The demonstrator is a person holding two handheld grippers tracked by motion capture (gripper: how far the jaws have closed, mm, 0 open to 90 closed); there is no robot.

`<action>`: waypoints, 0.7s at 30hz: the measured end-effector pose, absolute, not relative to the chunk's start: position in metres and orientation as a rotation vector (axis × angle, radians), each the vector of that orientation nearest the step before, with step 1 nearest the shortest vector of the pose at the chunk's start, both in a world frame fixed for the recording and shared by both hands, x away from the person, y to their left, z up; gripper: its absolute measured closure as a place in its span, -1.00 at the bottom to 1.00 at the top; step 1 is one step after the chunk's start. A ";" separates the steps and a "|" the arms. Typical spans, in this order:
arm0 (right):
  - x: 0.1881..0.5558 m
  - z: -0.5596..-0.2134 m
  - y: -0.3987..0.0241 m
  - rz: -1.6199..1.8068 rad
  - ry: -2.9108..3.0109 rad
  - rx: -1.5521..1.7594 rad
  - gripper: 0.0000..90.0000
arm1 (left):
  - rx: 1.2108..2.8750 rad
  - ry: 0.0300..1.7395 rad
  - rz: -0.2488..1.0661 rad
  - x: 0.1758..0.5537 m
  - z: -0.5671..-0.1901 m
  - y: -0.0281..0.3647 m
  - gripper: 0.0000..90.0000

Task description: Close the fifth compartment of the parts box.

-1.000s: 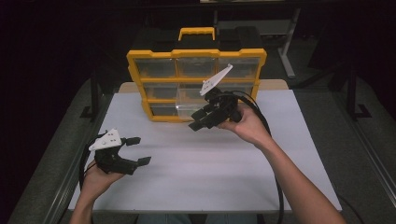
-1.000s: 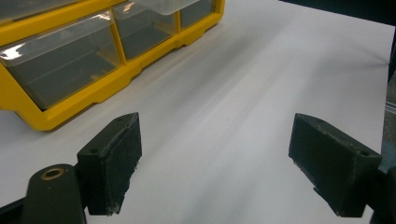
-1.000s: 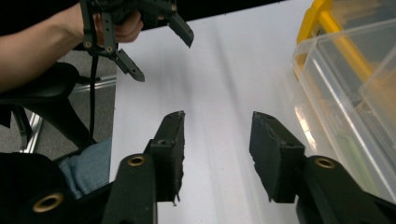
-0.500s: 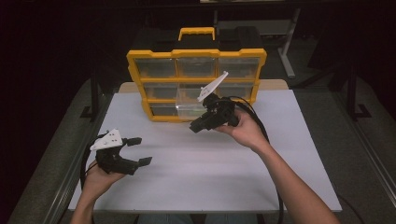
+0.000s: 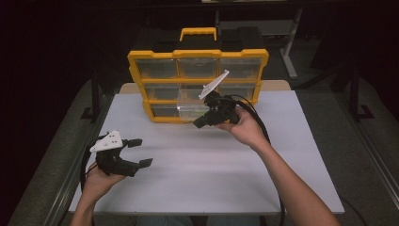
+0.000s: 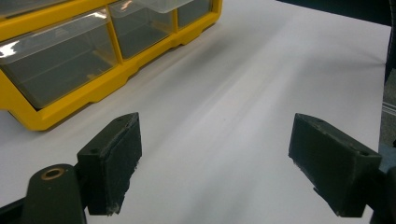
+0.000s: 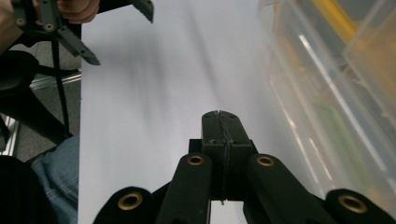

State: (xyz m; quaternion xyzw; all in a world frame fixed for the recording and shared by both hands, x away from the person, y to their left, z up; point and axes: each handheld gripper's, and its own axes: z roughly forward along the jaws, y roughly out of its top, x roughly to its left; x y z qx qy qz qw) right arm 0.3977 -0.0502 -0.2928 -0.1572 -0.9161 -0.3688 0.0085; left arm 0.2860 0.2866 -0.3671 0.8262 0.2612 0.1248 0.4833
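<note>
White surface [image 5: 202, 169] bare but for yellow organizer [image 5: 197, 84] at back, one drawer [image 5: 193, 109] part-out beside right claw [image 5: 200, 123], pressed together, empty; left claw [image 5: 136, 151] spread, idle, well apart.

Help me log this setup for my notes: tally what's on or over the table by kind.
Yellow drawer organizers: 1
Clear drawers pulled partly out: 1
Handheld grippers: 2 (left gripper, jaws apart; right gripper, jaws together on nothing)
Total: 4
</note>
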 end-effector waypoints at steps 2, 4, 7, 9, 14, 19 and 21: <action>0.400 -0.292 -0.051 -1.142 -2.872 -0.518 0.97 | 2.012 0.635 0.305 0.286 -0.368 0.286 -0.61; 0.403 -0.291 -0.051 -1.139 -2.869 -0.539 0.97 | 2.015 0.636 0.306 0.286 -0.368 0.287 -0.61; 0.406 -0.291 -0.050 -1.142 -2.880 -0.548 0.97 | 2.014 0.639 0.304 0.287 -0.368 0.287 -0.61; 0.408 -0.290 -0.049 -1.138 -2.890 -0.555 0.97 | 2.016 0.636 0.307 0.287 -0.367 0.288 -0.61; 0.412 -0.289 -0.045 -1.135 -2.909 -0.562 0.97 | 2.017 0.635 0.308 0.286 -0.367 0.288 -0.61; 0.414 -0.287 -0.043 -1.126 -2.921 -0.565 0.97 | 2.015 0.632 0.309 0.286 -0.367 0.288 -0.61; 0.415 -0.287 -0.042 -1.126 -2.930 -0.560 0.97 | 2.018 0.634 0.307 0.286 -0.366 0.288 -0.61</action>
